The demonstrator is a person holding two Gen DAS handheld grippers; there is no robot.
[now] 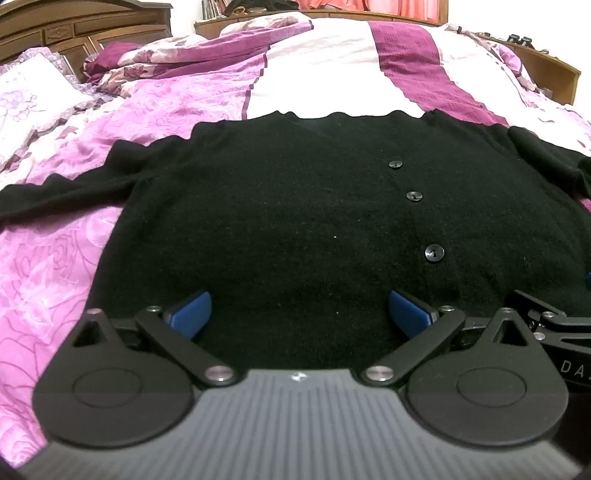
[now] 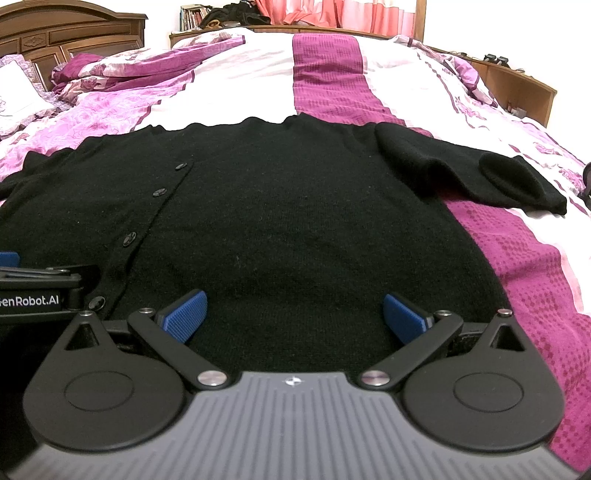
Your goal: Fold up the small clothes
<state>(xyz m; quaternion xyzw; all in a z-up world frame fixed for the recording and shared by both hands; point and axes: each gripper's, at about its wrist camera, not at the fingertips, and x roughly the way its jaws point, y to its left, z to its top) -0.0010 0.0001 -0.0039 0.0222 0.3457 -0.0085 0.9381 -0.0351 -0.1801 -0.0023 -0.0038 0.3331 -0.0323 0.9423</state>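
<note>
Closest to us, our left hand-held gripper (image 1: 299, 314) and right hand-held gripper (image 2: 293, 315) are both wide apart and hold nothing. They hang over the bottom edge of the black cardigan (image 1: 314, 206), which lies flat and buttoned on the bed (image 1: 325, 74). We think folding has not started. Next we must pinch the hem or a sleeve (image 2: 472, 173).

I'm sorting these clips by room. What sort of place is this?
Most likely a home bedroom: a black cardigan lies on a bed's pink floral bedspread, with a carved wooden headboard and pillow behind.
</note>
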